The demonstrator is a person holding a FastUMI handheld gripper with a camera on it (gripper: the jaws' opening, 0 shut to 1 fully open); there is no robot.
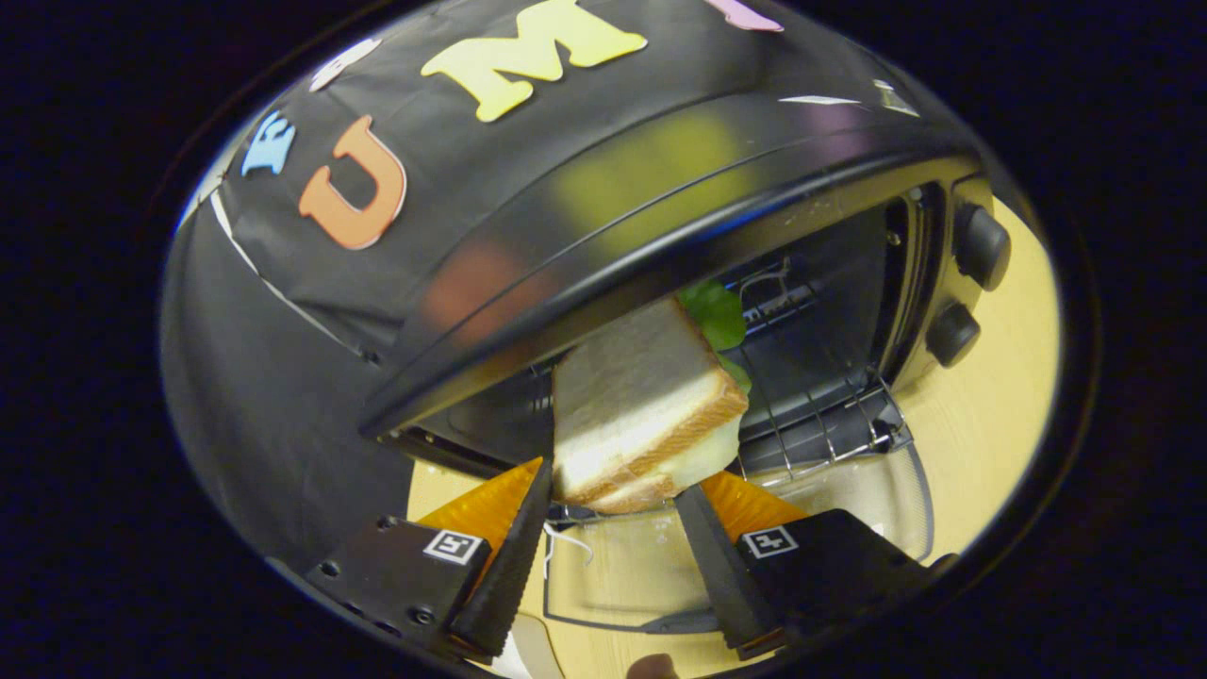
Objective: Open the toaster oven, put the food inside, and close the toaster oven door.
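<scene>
While tilted in view, the toaster oven (660, 217) stands open, glass door (830, 490) dropped flat onto the wooden table (990, 396). Wire rack (820, 415) bare beside the food. Gripper (613, 500) clamps the sandwich (641, 405) at the mouth; top crust near the upper lip.

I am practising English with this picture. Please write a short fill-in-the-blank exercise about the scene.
1. The gripper holds a ____ between its fingers.
2. The toaster oven door is ____.
3. The oven has ____ round knobs on its front.
4. Inside the oven is a wire ____.

Missing words: sandwich; open; two; rack
</scene>
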